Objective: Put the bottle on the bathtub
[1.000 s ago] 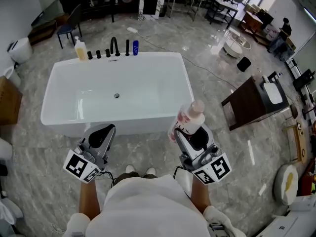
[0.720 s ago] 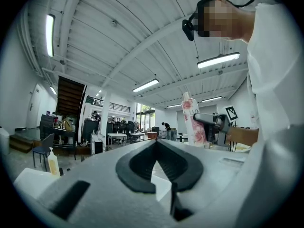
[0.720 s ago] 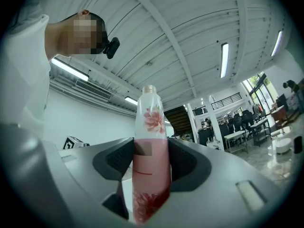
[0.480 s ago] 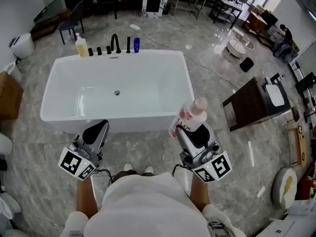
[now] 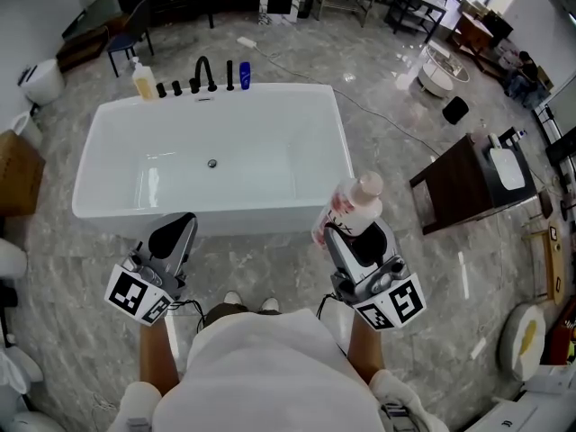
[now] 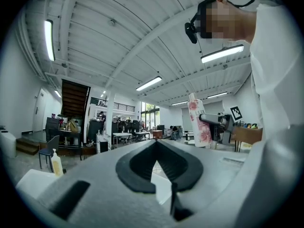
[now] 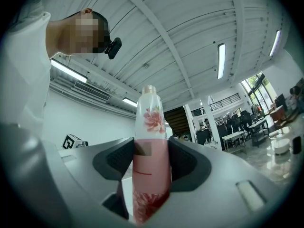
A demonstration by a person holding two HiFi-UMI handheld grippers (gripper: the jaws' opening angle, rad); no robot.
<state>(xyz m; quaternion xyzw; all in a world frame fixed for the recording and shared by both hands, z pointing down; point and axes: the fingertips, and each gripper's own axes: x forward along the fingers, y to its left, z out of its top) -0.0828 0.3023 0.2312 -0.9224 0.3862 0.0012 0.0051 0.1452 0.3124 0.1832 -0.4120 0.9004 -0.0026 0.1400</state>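
A pink and white bottle [image 5: 346, 212] with a flower print and a white cap stands upright in my right gripper [image 5: 354, 232], which is shut on it. In the right gripper view the bottle [image 7: 151, 160] fills the gap between both dark pads. It hangs over the floor just off the near right corner of the white bathtub [image 5: 337, 142]. My left gripper [image 5: 171, 238] is shut with nothing in it, near the tub's front wall; its jaws [image 6: 154, 167] meet in the left gripper view, where the bottle [image 6: 198, 126] shows at the right.
On the tub's far rim stand a black tap [image 5: 204, 72], a yellow soap bottle [image 5: 142, 81] and a blue bottle [image 5: 245, 75]. A dark wooden cabinet [image 5: 468, 183] stands right of the tub. A toilet [image 5: 40, 81] is at the far left.
The view has shifted slightly, so the tub sits a little higher in the picture. The left gripper dropped back toward me a little. The right gripper still holds the bottle upright.
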